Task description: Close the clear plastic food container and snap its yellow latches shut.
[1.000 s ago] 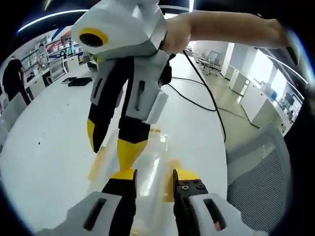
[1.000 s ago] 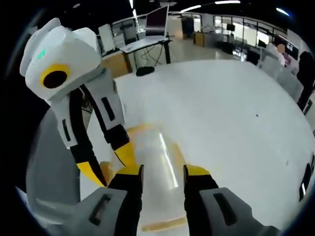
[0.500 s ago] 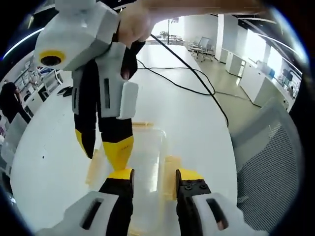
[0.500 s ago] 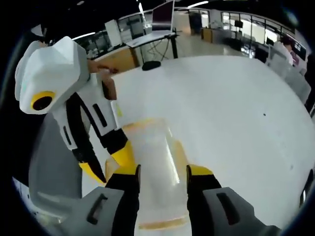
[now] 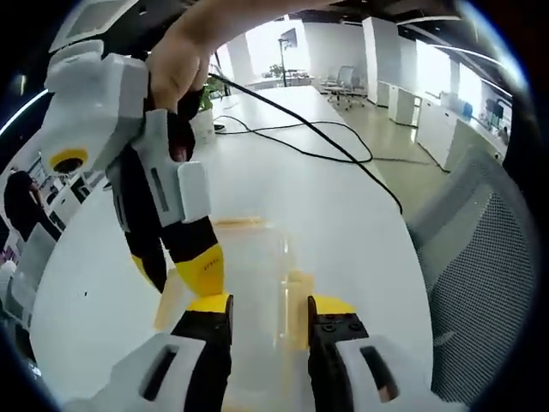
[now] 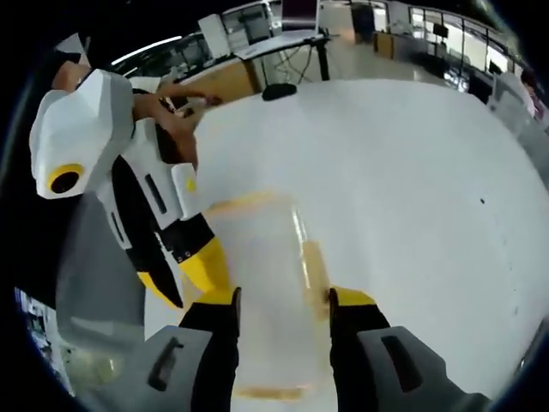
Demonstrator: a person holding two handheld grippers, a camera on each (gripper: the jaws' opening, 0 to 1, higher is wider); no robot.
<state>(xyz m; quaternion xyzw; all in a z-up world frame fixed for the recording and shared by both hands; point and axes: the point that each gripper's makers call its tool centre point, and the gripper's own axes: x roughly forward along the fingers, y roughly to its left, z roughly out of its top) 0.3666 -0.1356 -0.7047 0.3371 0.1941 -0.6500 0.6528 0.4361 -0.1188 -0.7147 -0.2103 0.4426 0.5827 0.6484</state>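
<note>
**Lid looks down; latches not yet clearly snapped**

The clear plastic food container lies on the white table, right between the two hand-held tools. Its lid appears to be seated flat on top, so I'd judge the closing part done or nearly so, though the plastic is too see-through to be sure.

The yellow latches are the open question. In the right gripper view one latch lies along the container's side and looks splayed outward, not folded tight. Strips at the two ends show as well, and I can't tell whether those are fastened.

The left gripper has its jaws parted, straddling the near end of the container without pinching anything. The right gripper also stands open, its jaws either side of the box. In the left gripper view the right gripper comes down from above, its yellow tips close by the container's left edge.

What's left, by my reckoning, is pressing each latch down until it clicks.
</note>
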